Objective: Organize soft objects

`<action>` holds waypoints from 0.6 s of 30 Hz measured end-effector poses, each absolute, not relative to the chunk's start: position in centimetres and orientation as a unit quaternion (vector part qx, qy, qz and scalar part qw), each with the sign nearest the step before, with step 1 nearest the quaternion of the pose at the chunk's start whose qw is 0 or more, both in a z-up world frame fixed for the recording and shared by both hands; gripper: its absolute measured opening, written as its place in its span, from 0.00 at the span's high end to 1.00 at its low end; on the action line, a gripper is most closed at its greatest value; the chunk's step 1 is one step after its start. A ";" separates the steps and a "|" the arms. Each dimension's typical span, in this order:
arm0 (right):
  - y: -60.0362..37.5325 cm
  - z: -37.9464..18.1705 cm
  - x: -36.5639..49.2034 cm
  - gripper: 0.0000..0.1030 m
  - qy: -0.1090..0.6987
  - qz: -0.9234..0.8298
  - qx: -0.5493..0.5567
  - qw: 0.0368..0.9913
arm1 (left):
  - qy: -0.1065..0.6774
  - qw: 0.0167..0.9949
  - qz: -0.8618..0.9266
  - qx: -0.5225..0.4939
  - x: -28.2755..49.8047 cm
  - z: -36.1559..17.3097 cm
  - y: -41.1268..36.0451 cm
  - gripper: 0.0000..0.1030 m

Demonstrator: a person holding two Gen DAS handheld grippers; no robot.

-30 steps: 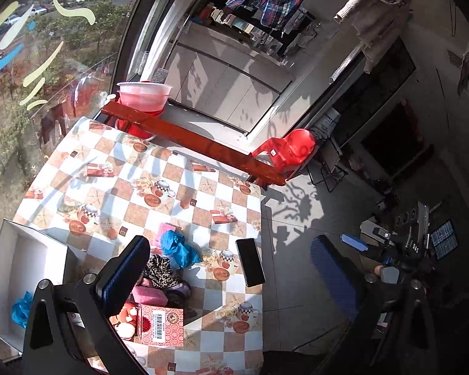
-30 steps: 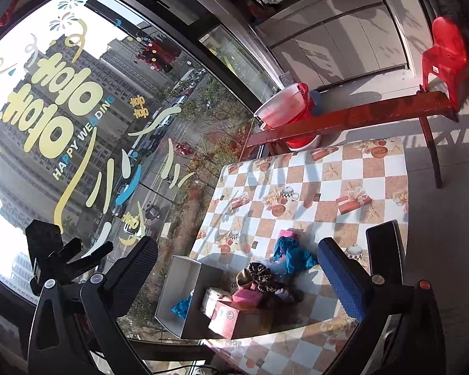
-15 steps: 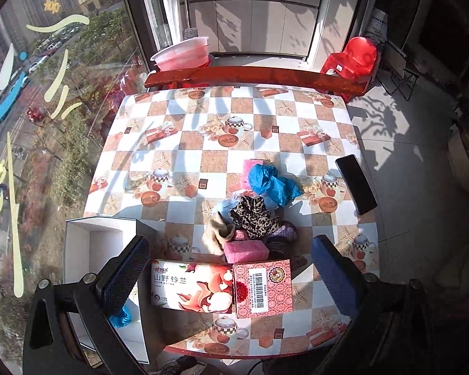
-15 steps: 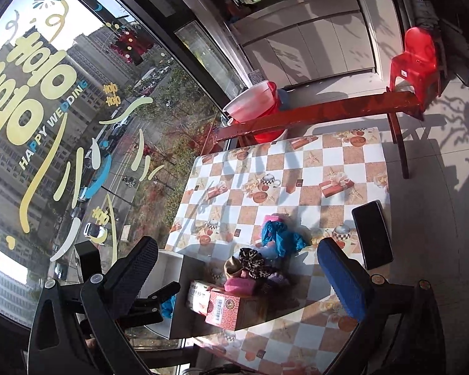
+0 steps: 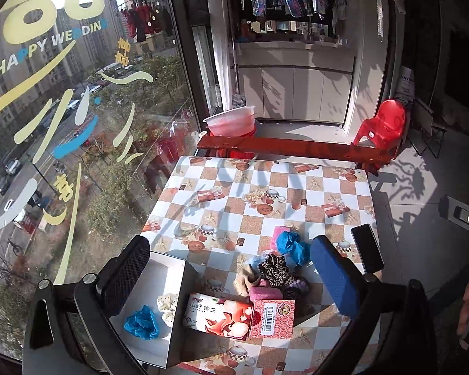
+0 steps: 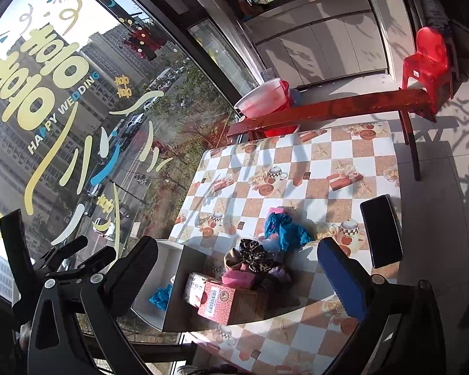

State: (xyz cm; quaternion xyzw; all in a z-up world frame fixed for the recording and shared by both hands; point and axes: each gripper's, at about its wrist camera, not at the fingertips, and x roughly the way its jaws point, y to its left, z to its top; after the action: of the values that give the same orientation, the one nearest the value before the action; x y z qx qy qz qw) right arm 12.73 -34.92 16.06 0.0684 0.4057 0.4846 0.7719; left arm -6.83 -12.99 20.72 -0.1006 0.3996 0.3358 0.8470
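A pile of soft things lies on the checkered table [image 5: 265, 218]: a blue crumpled cloth [image 5: 292, 247], a leopard-print scrunchie [image 5: 273, 268], a tan piece [image 5: 245, 279] and a pink sponge [image 5: 265, 292]. A white box [image 5: 159, 306] at the table's left front holds a blue cloth [image 5: 140, 326] and a white dotted scrunchie [image 5: 167, 301]. My left gripper [image 5: 231, 284] is open and empty, held above the box and pile. My right gripper [image 6: 237, 278] is open and empty, also above the pile [image 6: 256, 259] and white box [image 6: 168, 281].
A red patterned carton [image 5: 239, 315] lies in front of the pile. A black phone [image 5: 367, 248] lies at the table's right edge. A red wooden bench [image 5: 294, 150], pink basin [image 5: 231, 122] and red chair [image 5: 384, 128] stand beyond. A window is at the left.
Both cameras have swung and steadied over the table; the left view now looks along the table with the white box and pile between its fingers. Nothing on the table has moved.
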 end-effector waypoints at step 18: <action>-19.6 -2.2 8.4 0.00 0.582 0.351 -0.128 0.722 | 0.623 0.754 0.145 -0.150 -1.2 -4.5 -0.8 0.01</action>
State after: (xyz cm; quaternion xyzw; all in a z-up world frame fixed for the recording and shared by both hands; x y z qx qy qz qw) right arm 8.41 -19.56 -2.21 -0.1281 0.5820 0.3512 0.7222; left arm -1.24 -0.81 -4.48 -0.1496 0.6231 0.1453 0.7539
